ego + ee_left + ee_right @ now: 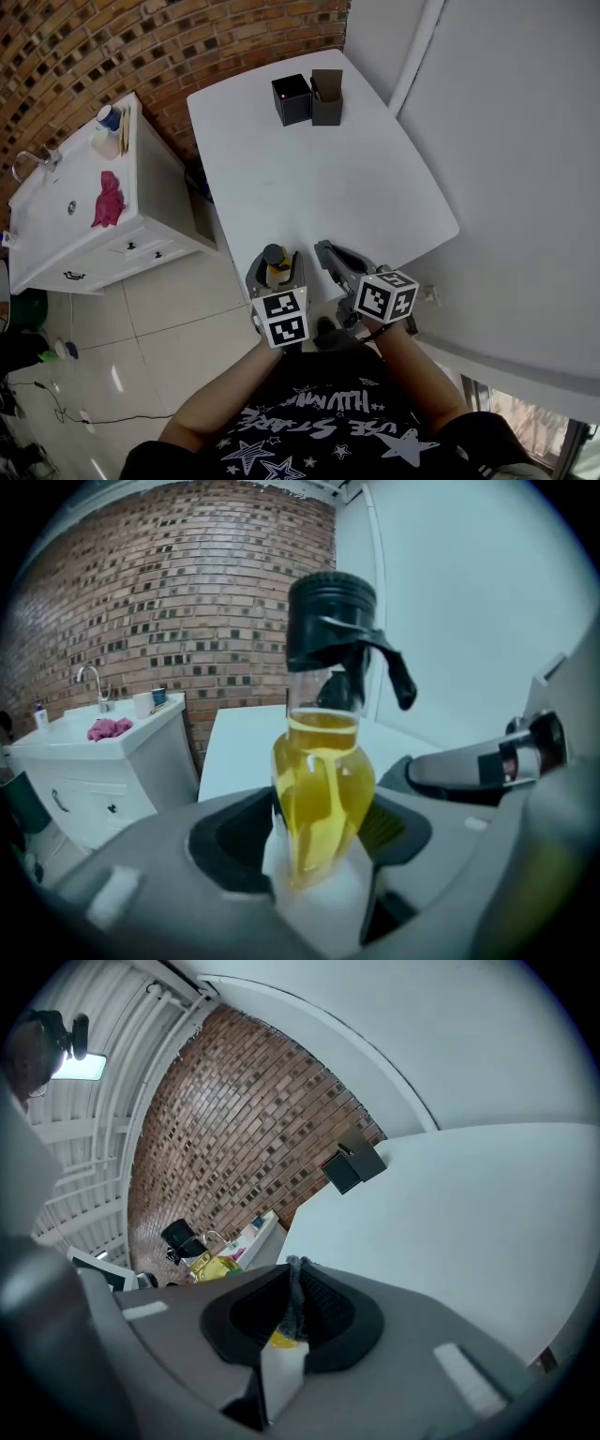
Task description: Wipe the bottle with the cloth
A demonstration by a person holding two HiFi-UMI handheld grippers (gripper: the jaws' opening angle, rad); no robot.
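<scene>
Here, black-capped bottle (324,726) of yellow liquid (323,794) clamped in left gripper (323,841) jaws

**Setting: home-type room, washstand beside a table**

The far wall (187,37) is bare red brick, and the walls on the right are plain white. On the left stands a white vanity cabinet (112,258) with an inset basin, a chrome tap (33,159) and drawer handles. Small bottles (108,127) and a pink cloth (108,199) sit on top. In the centre is a white rounded surface (309,187) with two black boxes (292,98) at its far end. The floor (169,328) is glossy pale tile, with loose cables (56,403) at near left.
</scene>
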